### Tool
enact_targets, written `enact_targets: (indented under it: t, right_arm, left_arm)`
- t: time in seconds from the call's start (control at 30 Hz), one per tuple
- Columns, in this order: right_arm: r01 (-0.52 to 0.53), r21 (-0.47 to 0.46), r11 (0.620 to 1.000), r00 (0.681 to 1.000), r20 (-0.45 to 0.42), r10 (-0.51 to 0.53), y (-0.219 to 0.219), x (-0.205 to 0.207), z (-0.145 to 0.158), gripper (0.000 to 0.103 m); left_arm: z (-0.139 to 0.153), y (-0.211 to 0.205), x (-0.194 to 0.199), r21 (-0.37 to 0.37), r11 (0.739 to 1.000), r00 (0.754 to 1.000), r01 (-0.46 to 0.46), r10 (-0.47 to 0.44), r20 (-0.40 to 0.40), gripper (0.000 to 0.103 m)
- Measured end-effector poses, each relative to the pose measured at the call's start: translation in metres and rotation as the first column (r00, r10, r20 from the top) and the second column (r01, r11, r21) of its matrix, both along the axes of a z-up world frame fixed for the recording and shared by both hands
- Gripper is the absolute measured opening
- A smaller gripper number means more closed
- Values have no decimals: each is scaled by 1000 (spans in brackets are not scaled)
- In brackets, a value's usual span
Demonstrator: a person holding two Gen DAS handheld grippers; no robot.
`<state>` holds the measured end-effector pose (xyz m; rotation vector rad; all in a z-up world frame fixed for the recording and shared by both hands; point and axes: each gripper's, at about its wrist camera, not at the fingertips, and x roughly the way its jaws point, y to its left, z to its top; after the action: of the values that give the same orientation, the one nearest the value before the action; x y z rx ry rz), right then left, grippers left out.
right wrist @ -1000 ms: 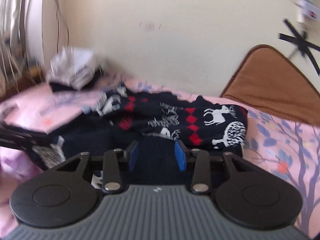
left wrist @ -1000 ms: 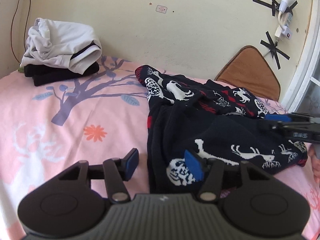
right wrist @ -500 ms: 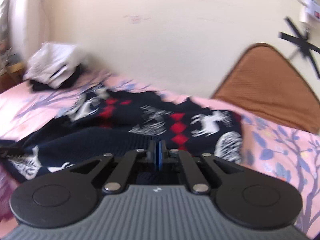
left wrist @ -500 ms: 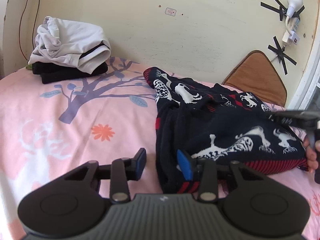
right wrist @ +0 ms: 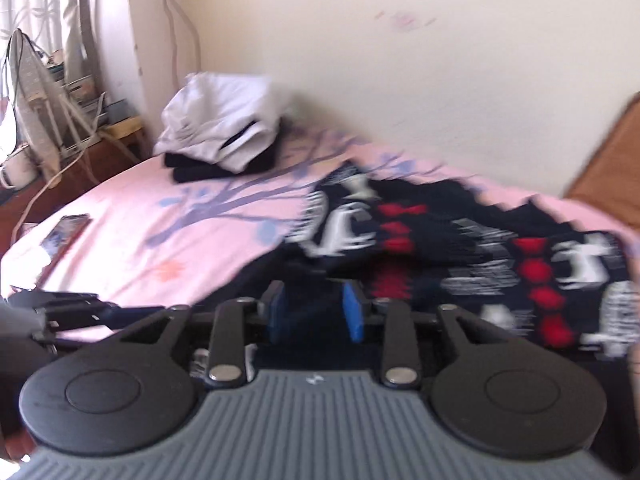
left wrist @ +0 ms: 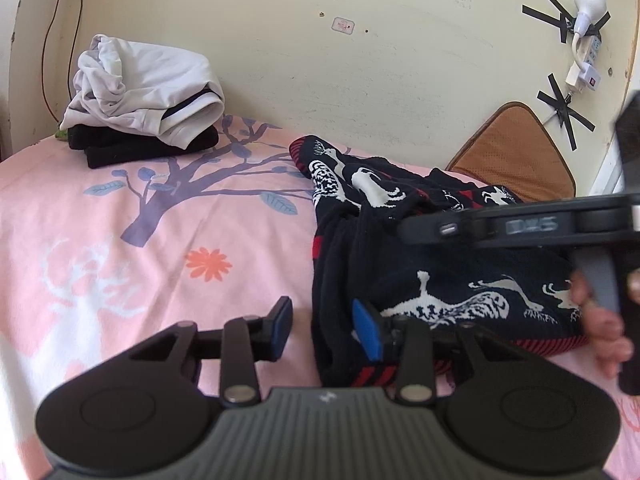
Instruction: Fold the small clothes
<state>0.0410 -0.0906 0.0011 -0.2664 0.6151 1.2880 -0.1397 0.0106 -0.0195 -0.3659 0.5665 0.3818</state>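
Jaws of the left gripper [left wrist: 322, 330] are seen parted wide, nothing held; those of the right gripper [right wrist: 316, 316] are likewise parted and empty, though that view is blurred. The dark reindeer sweater [left wrist: 432, 256] is found crumpled on the bed [left wrist: 120, 248], its long axis judged to run from 6 toward 1 o'clock in the left view. Its near hem lies just at 1 o'clock of the left jaws, the nearer pair. A folded pile [left wrist: 140, 96] sits well apart at 11 o'clock; a brown cushion [left wrist: 516, 152] at 1 o'clock. The right gripper's body crosses over the sweater at 2 o'clock.

Both hand-held grippers, left [left wrist: 322, 330] and right [right wrist: 315, 316], gape.
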Motion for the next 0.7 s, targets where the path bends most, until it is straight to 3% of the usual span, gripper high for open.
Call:
enact_targets:
  t: [0.07,0.13,0.17,0.2,0.4,0.5,0.53,0.6,0.7]
  right_arm:
    - [8,-67,998,999,-43,-11,19,1,-13,51]
    - [19,-63,998,999,33,-17,22,-10,-17,41]
    - [17,-70,997,997,78,-12,22,-16,-15,20]
    - [5,-63,998,998,59,-1,20,-18,-12,10]
    - [58,74,996,997,52,-62,32,-9,5,5]
    - [48,-49,998,996,73,-45,59,-9,-20,6]
    - [53,-15,998,996,76,-52,55,-10,-23,7]
    - [59,-9,998,998,35,-58,48,-9,-18,13]
    - [65,95,993,997,-39,-61,18,-10,-1,17]
  left_arm:
    - [0,0,0,-2,1000,1000,2,-2,1,33]
    - [0,1,-1,-8,1000,1000,6,-6,6,33]
    - [0,1,-2,-14,1000,1000,9,-9,11,33]
    - [0,2,-2,-21,1000,1000,13,-13,15,33]
    - [0,3,-3,-37,999,1000,21,-20,23,33]
    - [-1,4,-3,-38,999,1000,20,-19,23,33]
    - [-1,4,-4,-41,999,1000,20,-19,25,34]
    - [-1,6,-6,-55,998,999,20,-18,34,36]
    - [-1,11,-9,-93,995,998,22,-17,54,42]
